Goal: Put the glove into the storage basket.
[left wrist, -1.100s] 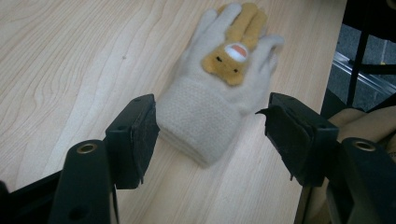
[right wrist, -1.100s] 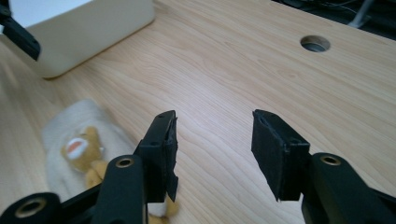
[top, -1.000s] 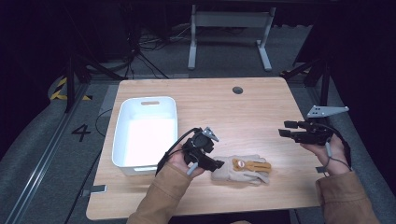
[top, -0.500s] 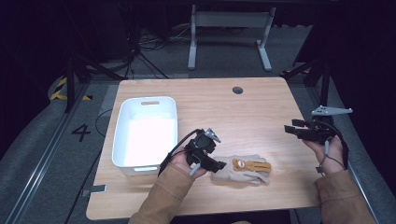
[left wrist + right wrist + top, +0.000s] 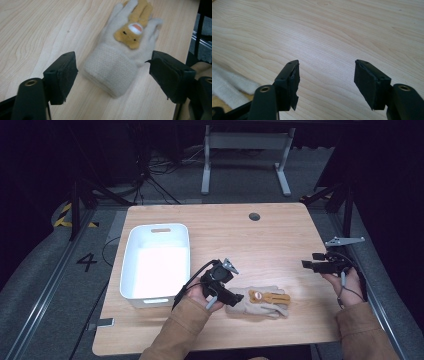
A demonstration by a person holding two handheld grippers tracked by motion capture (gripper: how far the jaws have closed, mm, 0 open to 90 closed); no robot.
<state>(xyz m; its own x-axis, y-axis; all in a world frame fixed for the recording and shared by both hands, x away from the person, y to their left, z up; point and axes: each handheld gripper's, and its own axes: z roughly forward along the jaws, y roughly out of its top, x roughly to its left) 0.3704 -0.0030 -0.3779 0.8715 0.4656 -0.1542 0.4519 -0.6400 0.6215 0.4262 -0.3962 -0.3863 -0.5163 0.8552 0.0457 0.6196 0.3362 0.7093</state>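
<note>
A beige knitted glove (image 5: 261, 303) with an orange animal patch lies flat near the table's front edge. In the left gripper view the glove (image 5: 120, 57) points away, its ribbed cuff nearest the camera. My left gripper (image 5: 234, 297) is at the cuff end, and my left gripper (image 5: 112, 66) is open with one jaw on either side of the cuff, not closed on it. My right gripper (image 5: 307, 265) hovers open over bare wood at the table's right side, well apart from the glove. My right gripper (image 5: 327, 72) holds nothing; a strip of the glove (image 5: 227, 83) shows at lower left.
A white plastic bin (image 5: 131, 270) stands on the left half of the wooden table (image 5: 240, 240), just left of my left hand. A round cable hole (image 5: 254, 216) sits near the back edge. A desk frame and cables lie on the floor beyond.
My right gripper has drifted a little toward the person and downward. The left gripper and the glove have stayed nearly in place.
</note>
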